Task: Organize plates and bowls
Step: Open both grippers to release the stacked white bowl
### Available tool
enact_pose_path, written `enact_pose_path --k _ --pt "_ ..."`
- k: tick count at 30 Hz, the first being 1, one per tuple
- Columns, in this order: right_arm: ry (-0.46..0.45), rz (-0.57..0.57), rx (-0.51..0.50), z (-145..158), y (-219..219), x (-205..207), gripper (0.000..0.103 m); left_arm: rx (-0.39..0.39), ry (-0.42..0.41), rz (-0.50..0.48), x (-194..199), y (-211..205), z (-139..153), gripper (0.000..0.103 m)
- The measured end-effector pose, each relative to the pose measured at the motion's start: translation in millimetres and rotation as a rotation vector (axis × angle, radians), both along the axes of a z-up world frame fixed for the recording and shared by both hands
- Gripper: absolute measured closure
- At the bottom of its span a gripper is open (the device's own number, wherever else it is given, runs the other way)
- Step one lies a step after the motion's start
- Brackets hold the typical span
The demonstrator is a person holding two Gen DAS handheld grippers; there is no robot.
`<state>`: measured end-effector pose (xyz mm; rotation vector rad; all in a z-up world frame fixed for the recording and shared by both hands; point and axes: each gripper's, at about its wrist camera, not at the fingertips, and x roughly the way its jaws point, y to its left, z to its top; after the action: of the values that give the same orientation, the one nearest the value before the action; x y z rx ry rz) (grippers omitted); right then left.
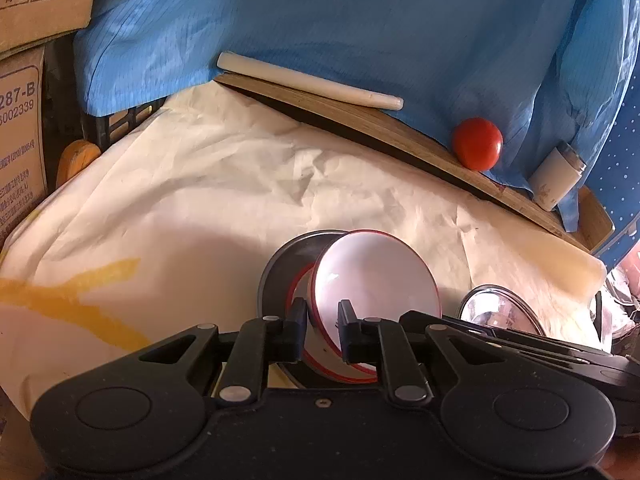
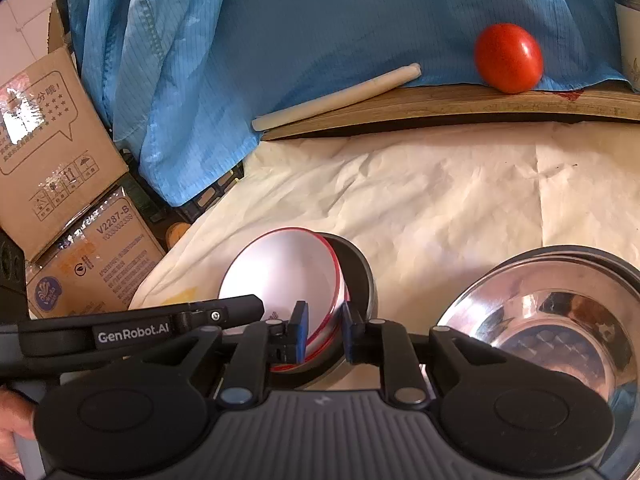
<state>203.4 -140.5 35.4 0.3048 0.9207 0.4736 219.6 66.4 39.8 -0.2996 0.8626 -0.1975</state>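
Low centre of both views, left hand-held gripper (image 1: 323, 328): jaws nearly closed, pinching the rim of the white bowl (image 1: 376, 280) from one side.
Right hand-held gripper (image 2: 323, 330): also nearly closed; its blue pads straddle the bowl's red-edged rim (image 2: 334, 280) on the opposite side. Whether the pads press hard, I cannot tell.
White bowl, place: lower middle of each frame, tipped up on edge, its mouth facing right in the left wrist view and left in the right wrist view; it leans in or against a dark grey bowl (image 1: 280, 268) just behind it.
Steel bowl (image 2: 560, 320): lower right of the right wrist view, sitting in a dark outer dish, near the pair but apart from it.
Tabletop (image 1: 240, 184): covered in crumpled cream paper with a yellow mark at lower left.
Farther out: a wooden board (image 2: 480, 104) across the upper frame carrying a red tomato (image 2: 508, 58), a pale stick (image 2: 340, 94) and a white cup (image 1: 556, 180); blue cloth (image 2: 320, 20) behind; cardboard boxes (image 2: 60, 160) at left.
Handling, my judgement: the white bowl looks light, rigid and glossy, probably enamel or melamine, so slippery at a thin rim and liable to swing while tilted.
Where to hold: across the rim wall, pads well down on both faces, with the two grips opposite each other.
Risk: clattering against the grey bowl if one grip lets go first.
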Motion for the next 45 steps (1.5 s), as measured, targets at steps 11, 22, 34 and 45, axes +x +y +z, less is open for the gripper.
enact_pose_path --k 11,22,34,45 --pt "0.005 0.005 0.013 0 -2 1 0.080 -0.051 0.030 0.008 2 7 0 0.084" --pt "0.005 0.008 0.019 2 -1 -1 0.076 -0.029 0.022 -0.011 0 1 3 0.072" --pt "-0.003 0.008 0.035 6 -6 -4 0.073 -0.021 -0.004 0.000 -6 6 7 0.057" --pt "-0.036 0.003 0.056 21 -22 -11 0.035 -0.018 -0.096 0.020 -23 24 21 0.036"
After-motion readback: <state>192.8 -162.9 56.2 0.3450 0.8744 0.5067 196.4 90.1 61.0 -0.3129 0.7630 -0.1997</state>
